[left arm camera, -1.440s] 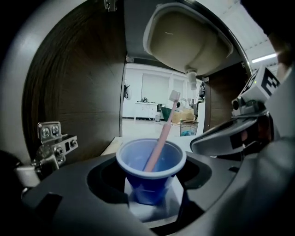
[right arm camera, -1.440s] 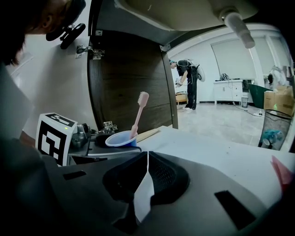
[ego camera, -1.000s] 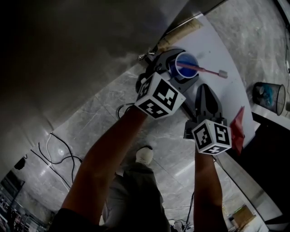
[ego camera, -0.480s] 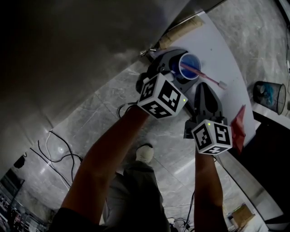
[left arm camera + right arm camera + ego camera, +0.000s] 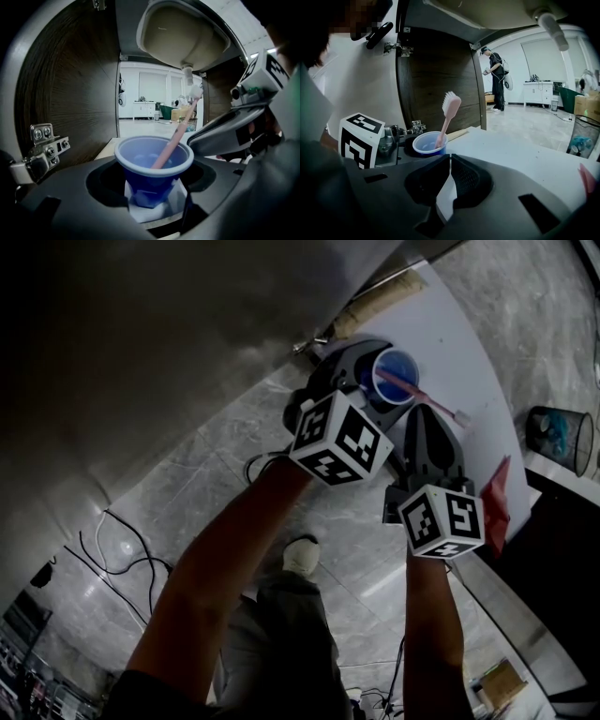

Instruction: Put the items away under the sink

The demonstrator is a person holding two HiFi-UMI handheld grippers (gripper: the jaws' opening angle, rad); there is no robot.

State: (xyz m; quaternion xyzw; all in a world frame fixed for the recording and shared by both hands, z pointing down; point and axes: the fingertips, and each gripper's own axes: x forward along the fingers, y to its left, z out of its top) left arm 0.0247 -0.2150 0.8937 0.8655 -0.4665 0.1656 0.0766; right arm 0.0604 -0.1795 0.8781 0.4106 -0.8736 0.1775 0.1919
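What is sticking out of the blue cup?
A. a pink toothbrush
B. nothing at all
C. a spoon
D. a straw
A: a pink toothbrush leans in the blue cup, with its bristles pointing up.

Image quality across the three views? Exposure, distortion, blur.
Head view: upper left nearly black, white shelf board bright. Left gripper view: heavy fisheye, room behind the blue cup washed out, cup sharp. Right gripper view: fisheye too, jaws underexposed, mosaic patch top left.
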